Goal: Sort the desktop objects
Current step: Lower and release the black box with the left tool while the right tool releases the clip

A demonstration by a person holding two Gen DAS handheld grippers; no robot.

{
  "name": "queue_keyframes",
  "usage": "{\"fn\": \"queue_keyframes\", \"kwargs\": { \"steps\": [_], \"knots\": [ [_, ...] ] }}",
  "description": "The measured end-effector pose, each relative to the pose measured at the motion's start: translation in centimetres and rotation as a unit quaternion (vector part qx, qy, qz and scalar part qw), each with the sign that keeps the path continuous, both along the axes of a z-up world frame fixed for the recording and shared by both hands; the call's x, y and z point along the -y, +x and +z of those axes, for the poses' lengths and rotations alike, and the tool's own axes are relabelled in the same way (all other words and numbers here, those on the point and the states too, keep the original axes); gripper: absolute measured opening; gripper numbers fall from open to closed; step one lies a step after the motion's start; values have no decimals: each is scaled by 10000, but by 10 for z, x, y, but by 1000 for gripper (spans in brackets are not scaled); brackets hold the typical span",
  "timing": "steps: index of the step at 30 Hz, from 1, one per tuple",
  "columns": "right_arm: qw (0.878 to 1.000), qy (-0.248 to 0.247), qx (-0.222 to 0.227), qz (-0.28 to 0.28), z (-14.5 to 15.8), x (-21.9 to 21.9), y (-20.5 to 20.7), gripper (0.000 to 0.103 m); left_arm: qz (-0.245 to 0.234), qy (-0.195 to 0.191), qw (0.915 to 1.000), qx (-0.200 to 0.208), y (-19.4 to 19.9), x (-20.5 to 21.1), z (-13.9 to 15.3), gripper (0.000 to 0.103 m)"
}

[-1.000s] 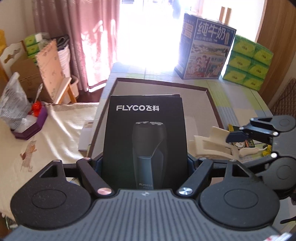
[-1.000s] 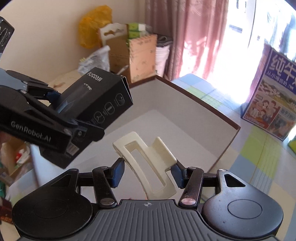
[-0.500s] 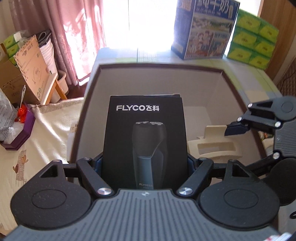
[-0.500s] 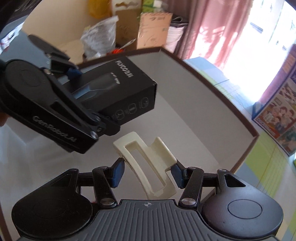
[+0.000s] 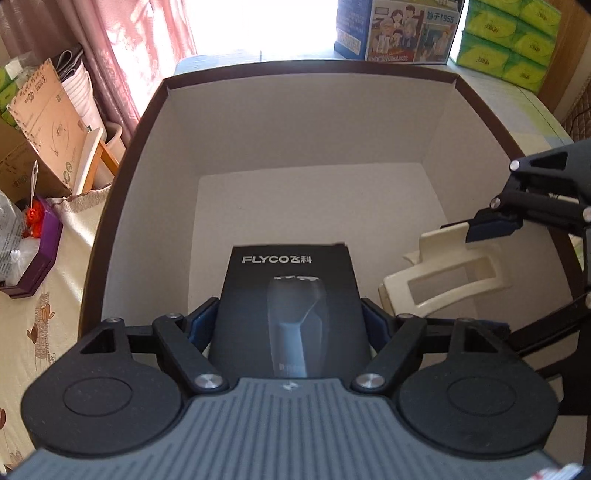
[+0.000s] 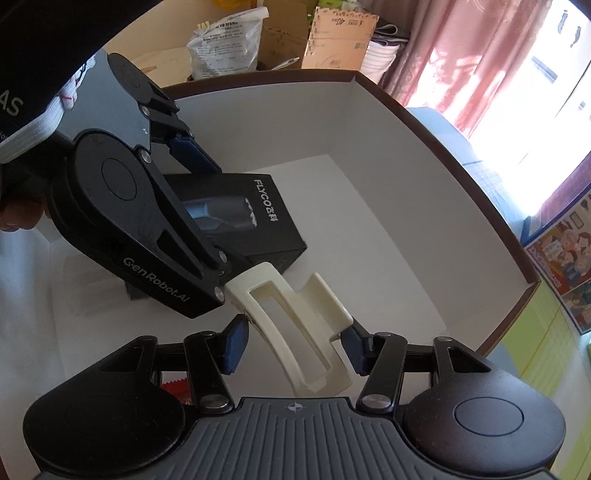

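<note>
My left gripper (image 5: 290, 321) is shut on a black FLYCO shaver box (image 5: 290, 291) and holds it low inside a large open box with white walls and a brown rim (image 5: 306, 66). The shaver box also shows in the right wrist view (image 6: 240, 218), at the big box's floor. My right gripper (image 6: 293, 347) is shut on a cream hair claw clip (image 6: 295, 325), also inside the big box, just right of the shaver box. The clip (image 5: 443, 277) and one right gripper fingertip (image 5: 491, 227) show in the left wrist view.
A blue milk carton (image 5: 399, 29) and green tissue packs (image 5: 513, 40) stand behind the big box. Cardboard boxes (image 5: 40, 122), a purple tray (image 5: 33, 251) and a cream cloth (image 5: 44, 314) lie to its left. Pink curtains (image 6: 461, 62) hang beyond.
Both grippers have moved forward and down into the big box, carrying the shaver box and the clip. The shaver box is now low near the floor, the clip beside it.
</note>
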State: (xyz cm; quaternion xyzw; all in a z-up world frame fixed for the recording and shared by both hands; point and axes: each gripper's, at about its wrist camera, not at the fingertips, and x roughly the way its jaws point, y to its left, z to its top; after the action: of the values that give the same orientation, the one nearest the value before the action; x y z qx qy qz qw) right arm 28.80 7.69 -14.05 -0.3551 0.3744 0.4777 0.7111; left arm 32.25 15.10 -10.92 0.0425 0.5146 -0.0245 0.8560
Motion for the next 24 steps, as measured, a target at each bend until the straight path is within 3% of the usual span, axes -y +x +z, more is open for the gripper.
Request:
{"fn": "queue_keyframes", "kwargs": {
  "steps": [5,9,10,18,24],
  "knots": [
    [9999,94,-49,68,2,1,1,55,26,-60,9999,91,1,0,6,77],
    [9994,320,109,86,8,-5,-18,85,-34,-93,9998,145,-2,1,12,81],
    [9992,374,131,77,9,-4,-19,87,-47,-102,9998,165,-3,2,14,82],
    [9971,753,114,-61,19,8,-25,96,-73,-166,9993,342,-27,4,35,90],
    [9947,1011,97,-146,46,30,-45,98,98,-218,9989,395,-48,0,53,93]
  ]
}}
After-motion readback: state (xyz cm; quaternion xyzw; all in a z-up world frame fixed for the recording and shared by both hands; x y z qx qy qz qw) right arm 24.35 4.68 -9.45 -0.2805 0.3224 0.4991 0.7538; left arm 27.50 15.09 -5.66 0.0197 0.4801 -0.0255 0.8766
